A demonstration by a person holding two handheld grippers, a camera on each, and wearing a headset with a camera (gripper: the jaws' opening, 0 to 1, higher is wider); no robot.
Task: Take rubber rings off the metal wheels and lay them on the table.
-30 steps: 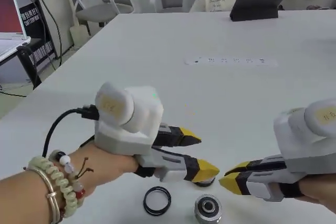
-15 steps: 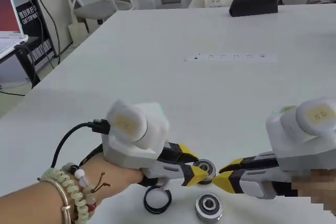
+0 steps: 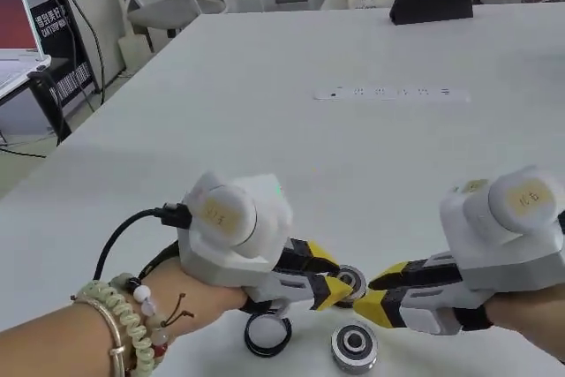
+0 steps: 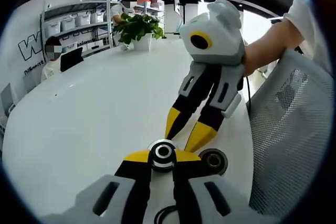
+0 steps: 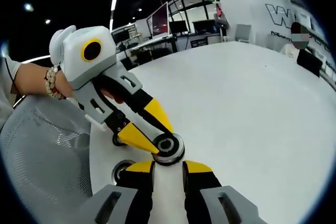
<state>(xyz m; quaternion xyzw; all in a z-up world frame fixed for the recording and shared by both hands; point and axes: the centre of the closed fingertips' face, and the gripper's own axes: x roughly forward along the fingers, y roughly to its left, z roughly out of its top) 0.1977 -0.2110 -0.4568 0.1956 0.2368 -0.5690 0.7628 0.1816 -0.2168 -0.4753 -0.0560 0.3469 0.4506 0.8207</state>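
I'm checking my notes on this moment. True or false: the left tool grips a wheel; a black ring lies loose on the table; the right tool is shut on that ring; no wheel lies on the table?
The left tool grips a wheel: true.
A black ring lies loose on the table: true.
The right tool is shut on that ring: false; it is open, tips by the gripped wheel.
No wheel lies on the table: false; a second wheel lies beside the ring.
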